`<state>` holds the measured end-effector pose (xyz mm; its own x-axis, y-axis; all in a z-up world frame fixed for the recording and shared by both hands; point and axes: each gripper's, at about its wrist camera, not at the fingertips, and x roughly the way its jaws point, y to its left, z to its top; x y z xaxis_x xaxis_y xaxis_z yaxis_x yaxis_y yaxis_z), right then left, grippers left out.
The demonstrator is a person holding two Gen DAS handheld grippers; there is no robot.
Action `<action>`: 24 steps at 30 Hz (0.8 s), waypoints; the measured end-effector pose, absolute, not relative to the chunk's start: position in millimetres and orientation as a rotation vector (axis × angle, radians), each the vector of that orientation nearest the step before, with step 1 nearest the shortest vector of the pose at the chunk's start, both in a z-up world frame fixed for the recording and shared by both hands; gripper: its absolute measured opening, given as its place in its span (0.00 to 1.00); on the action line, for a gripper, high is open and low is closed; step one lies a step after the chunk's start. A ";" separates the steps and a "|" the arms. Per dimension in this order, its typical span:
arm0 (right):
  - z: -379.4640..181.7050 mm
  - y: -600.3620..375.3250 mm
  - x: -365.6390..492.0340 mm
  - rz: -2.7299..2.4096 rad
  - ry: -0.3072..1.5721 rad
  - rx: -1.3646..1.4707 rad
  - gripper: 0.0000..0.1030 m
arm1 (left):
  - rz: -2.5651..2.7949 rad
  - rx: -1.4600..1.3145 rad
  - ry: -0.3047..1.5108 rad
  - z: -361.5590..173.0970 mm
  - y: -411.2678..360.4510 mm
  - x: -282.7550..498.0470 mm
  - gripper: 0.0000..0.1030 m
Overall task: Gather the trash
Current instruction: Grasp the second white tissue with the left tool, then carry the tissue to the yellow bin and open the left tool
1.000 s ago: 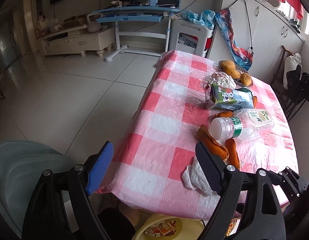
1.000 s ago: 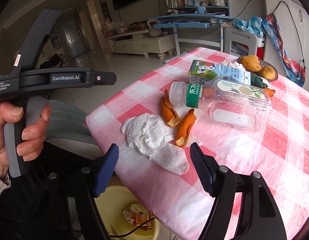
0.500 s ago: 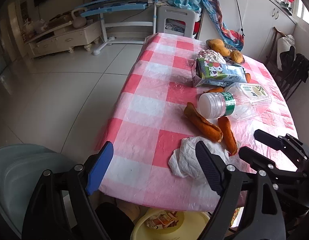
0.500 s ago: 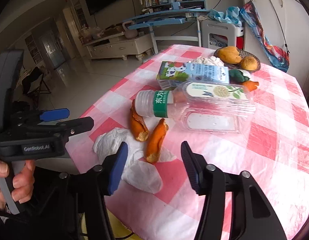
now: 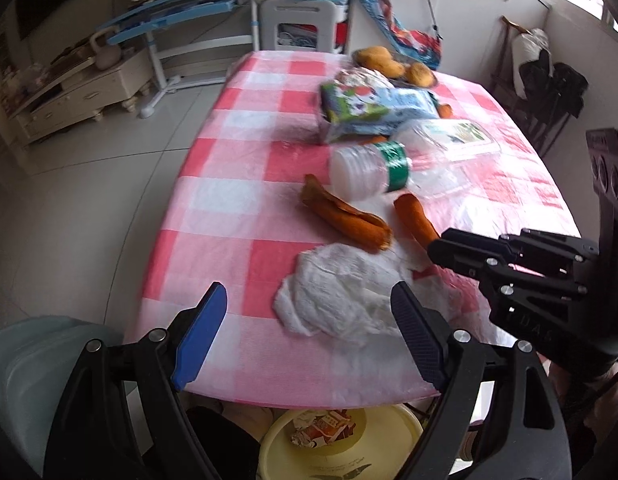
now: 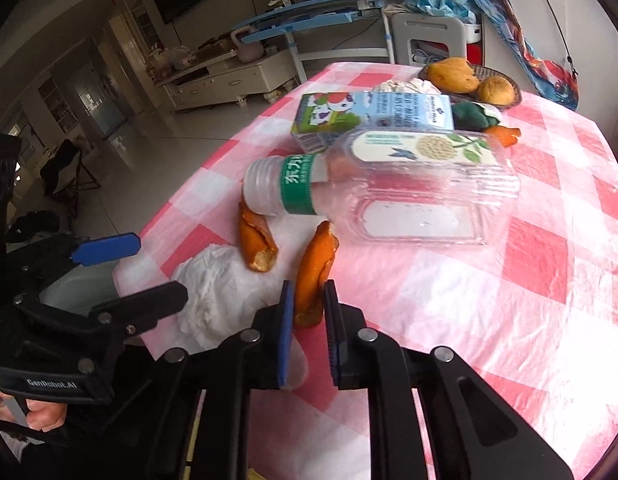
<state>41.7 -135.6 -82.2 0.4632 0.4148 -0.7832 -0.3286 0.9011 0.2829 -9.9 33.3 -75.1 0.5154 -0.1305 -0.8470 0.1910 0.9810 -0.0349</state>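
While the right gripper (image 6: 309,308) is closing, its two pads pinch the near end of an orange peel strip (image 6: 315,272) lying on the pink-checked tablecloth (image 6: 509,320). At ten o'clock from it sits a crumpled white tissue (image 6: 217,280), with a second peel (image 6: 255,236) at eleven. Further out at twelve lie a clear bottle with a green label (image 6: 297,190), a flat plastic box (image 6: 421,184) and a milk carton (image 6: 369,118). The left gripper (image 5: 309,336) hangs spread wide over the table's near edge, nothing between its fingers, tissue (image 5: 341,296) just ahead at one o'clock. Below at six sits a yellow bin (image 5: 341,448) holding a wrapper. Beyond are pale floor tiles (image 5: 89,184) and a blue desk (image 5: 181,8). A hand (image 6: 41,416) grips the left handle.
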 end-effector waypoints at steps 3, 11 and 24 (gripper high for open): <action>-81.2 -142.4 36.6 0.447 0.992 0.087 0.15 | -0.227 0.065 1.030 -81.9 23.4 -7.5 0.78; -83.9 -160.5 32.7 0.412 1.011 0.106 0.16 | -0.244 0.058 1.061 -98.1 13.2 -2.1 0.79; -82.5 -155.5 31.0 0.425 1.008 0.067 0.16 | -0.343 0.011 0.996 -80.4 10.4 -8.9 0.10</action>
